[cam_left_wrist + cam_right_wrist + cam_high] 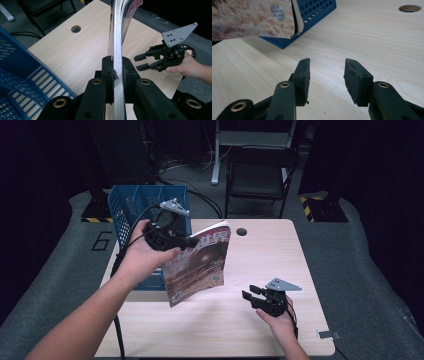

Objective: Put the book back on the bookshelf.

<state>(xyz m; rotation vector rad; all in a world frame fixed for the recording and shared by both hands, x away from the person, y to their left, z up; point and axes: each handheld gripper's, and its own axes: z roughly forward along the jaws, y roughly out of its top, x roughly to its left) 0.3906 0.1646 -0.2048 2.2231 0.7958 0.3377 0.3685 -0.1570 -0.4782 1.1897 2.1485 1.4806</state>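
Black jaws of my left gripper (115, 72) pinch the magazine (197, 265), lifted beside the blue basket (131, 207). Next I think it drops inside. My right gripper (327, 80) waits spread wide, holding nothing.

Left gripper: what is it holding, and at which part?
The left gripper holds a magazine, clamped at its upper edge; the magazine hangs above the table.
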